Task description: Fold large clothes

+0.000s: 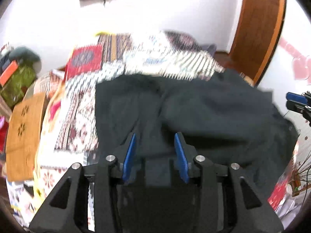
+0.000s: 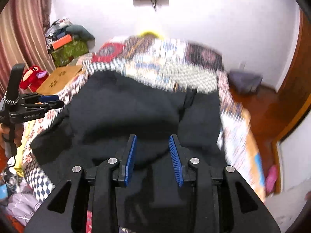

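Observation:
A large dark garment (image 1: 194, 106) lies rumpled on a bed with a patterned quilt (image 1: 77, 116). My left gripper (image 1: 156, 141) hovers over the garment's near edge. Its blue pads (image 1: 130, 153) stand apart, with cloth showing behind the gap but nothing pinched. In the right wrist view the same garment (image 2: 126, 112) spreads across the quilt (image 2: 165, 68), and my right gripper (image 2: 152, 141) hangs over its near part, pads apart and not pressing on cloth. Each gripper shows at the other view's edge: the right gripper (image 1: 289, 100) and the left gripper (image 2: 56, 100), held by a hand.
A wooden board (image 2: 58, 77) with cut-out patterns lies at the bed's left side beside a red plush toy (image 2: 31, 75). Boxes (image 2: 68, 50) are stacked in the far left corner. A wooden door (image 1: 260, 29) and brown floor (image 2: 262, 106) lie to the right of the bed.

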A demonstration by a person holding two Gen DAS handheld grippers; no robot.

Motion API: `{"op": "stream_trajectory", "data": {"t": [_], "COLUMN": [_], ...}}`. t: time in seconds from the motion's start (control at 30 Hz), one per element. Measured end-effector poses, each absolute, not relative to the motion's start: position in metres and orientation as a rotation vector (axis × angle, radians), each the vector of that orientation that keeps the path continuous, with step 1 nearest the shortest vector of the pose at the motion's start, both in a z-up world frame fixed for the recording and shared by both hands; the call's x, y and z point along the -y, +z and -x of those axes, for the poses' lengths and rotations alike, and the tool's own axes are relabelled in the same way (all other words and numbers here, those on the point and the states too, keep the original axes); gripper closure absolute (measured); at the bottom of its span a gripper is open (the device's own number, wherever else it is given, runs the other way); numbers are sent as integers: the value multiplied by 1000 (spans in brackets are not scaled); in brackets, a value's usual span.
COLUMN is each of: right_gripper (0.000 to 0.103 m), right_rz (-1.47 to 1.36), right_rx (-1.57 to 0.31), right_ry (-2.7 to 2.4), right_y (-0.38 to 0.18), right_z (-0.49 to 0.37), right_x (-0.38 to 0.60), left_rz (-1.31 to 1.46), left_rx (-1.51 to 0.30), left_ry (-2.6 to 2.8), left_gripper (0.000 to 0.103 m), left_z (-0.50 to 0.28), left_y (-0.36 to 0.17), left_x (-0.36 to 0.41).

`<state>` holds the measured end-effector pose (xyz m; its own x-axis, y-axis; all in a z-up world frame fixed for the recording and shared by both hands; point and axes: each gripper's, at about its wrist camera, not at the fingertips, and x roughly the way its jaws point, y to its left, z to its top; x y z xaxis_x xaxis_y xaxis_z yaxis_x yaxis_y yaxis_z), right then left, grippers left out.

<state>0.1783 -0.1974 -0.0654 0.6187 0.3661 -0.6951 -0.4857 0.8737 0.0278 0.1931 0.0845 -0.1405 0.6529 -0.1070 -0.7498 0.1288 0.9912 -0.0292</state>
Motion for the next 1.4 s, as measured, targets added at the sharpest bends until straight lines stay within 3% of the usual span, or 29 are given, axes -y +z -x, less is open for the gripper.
{"op": "stream_trajectory", "data": {"t": [0.03,0.1,0.17,0.53,0.87,0.97,1.07,1.4], "right_gripper": [64,44,41,41,41,41,41,41], "right_rz": [165,144,128,127,171,167,158,135], "right_rx": [-746,-719,-702,-987,-867,-809,-771,-799], "right_ry": [499,505,496,524,498,469,422,251], "right_y": [-62,-55,-56,-164,-129,-113,-102,-111], "right_z": [-180,-188,-196,-215,-199,-191,-182,-163], "right_x": [196,191,185,172,179,188,205,259], "left_rz": [-25,-23,-33,-116,-139,-128,-110,53], "left_rx": [-834,-810,-812,-991,-953,-898,-847,-918], "left_ry": [-143,-178,-202,-220,-178,-125,-57,106], "left_gripper": [55,54,54,52,51,50,41,40], "left_z": [-198,-207,-214,-210,-199,-189,-174,-123], "left_y": [-138,-135,-140,-229,-211,-189,-172,-180], "left_x": [-83,-70,-58,-36,-39,-55,-79,-160]}}
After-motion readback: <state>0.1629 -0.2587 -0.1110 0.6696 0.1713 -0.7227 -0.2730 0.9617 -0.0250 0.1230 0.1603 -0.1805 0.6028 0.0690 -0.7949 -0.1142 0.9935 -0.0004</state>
